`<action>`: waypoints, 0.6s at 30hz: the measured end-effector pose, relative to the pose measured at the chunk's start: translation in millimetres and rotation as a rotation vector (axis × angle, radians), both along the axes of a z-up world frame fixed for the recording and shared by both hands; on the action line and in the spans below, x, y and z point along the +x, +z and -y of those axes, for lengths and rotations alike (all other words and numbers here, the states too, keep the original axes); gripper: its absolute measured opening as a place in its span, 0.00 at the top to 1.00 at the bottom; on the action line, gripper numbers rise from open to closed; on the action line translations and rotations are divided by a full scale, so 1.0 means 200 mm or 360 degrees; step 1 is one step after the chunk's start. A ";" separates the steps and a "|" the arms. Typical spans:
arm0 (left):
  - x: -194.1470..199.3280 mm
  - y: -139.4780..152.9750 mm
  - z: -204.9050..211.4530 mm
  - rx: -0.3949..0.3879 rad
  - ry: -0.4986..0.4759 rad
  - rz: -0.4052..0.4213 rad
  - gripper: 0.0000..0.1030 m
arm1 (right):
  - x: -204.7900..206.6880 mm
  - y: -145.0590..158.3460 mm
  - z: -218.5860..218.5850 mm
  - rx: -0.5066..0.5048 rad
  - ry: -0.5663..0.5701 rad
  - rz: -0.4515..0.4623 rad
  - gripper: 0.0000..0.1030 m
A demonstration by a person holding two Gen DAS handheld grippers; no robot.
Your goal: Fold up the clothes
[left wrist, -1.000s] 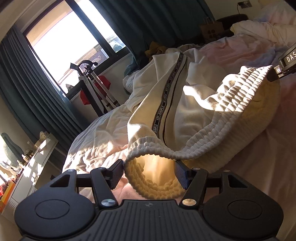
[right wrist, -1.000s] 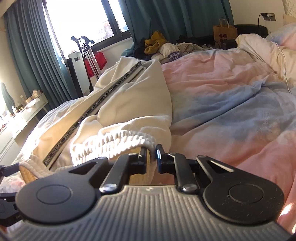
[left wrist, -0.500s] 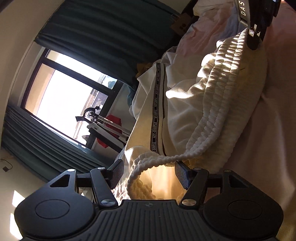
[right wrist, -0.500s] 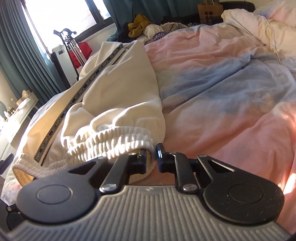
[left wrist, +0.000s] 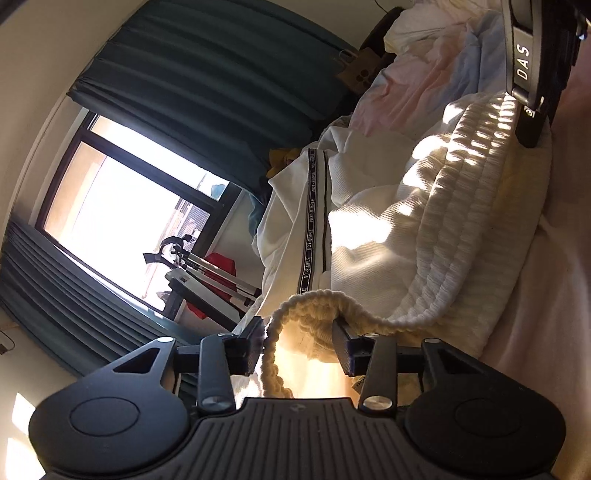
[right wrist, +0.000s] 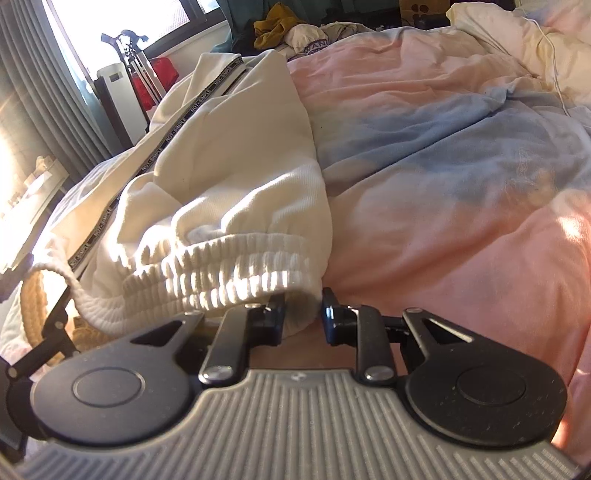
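Observation:
Cream sweatpants [right wrist: 229, 155] with a black lettered side stripe [left wrist: 312, 229] lie across the bed. Their ribbed waistband [left wrist: 461, 206] stretches between my two grippers. My left gripper [left wrist: 299, 345] is rolled to one side, and its jaws are closing on a bunched loop of that waistband, with cloth against both pads. My right gripper [right wrist: 303, 317] is opening. The waistband's corner [right wrist: 295, 295] still rests against its left pad, with a gap to the right pad. In the left wrist view the right gripper [left wrist: 532, 125] touches the waistband's far end.
A pink and blue bed cover [right wrist: 443, 166] spreads to the right, with a pale pillow and a white cable [right wrist: 554, 62] at the far corner. Other clothes [right wrist: 280, 26] are heaped at the bed's far end. A bright window [left wrist: 122, 221], dark curtains and a stand [left wrist: 207, 266] border the left side.
The left gripper has rolled and sunk, and its jaws have narrowed onto the waistband loop. The right jaws, shut on the waistband corner before, have parted.

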State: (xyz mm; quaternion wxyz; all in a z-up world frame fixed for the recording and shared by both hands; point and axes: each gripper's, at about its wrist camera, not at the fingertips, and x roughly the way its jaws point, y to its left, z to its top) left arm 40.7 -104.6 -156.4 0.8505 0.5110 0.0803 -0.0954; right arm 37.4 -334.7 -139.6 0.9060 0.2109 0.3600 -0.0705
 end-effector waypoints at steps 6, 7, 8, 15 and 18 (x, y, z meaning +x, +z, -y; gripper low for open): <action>0.05 0.19 -0.10 -0.0370 0.0069 -0.0071 0.91 | 0.00 0.02 -0.03 -0.0089 0.0025 0.0001 0.75; 0.05 0.22 -0.13 -0.0440 0.0093 -0.0082 0.92 | 0.00 0.02 -0.04 -0.0103 0.0029 0.0002 0.75; 0.06 0.25 -0.15 -0.0510 0.0118 -0.0094 0.92 | 0.00 0.02 -0.04 -0.0117 0.0034 0.0002 0.75; 0.16 0.45 -0.38 -0.1070 0.0352 -0.0258 0.93 | 0.01 0.03 -0.13 -0.0332 0.0128 -0.0027 0.66; 0.19 0.49 -0.49 -0.1267 0.0446 -0.0347 0.93 | 0.01 0.03 -0.17 -0.0370 0.0191 -0.0036 0.61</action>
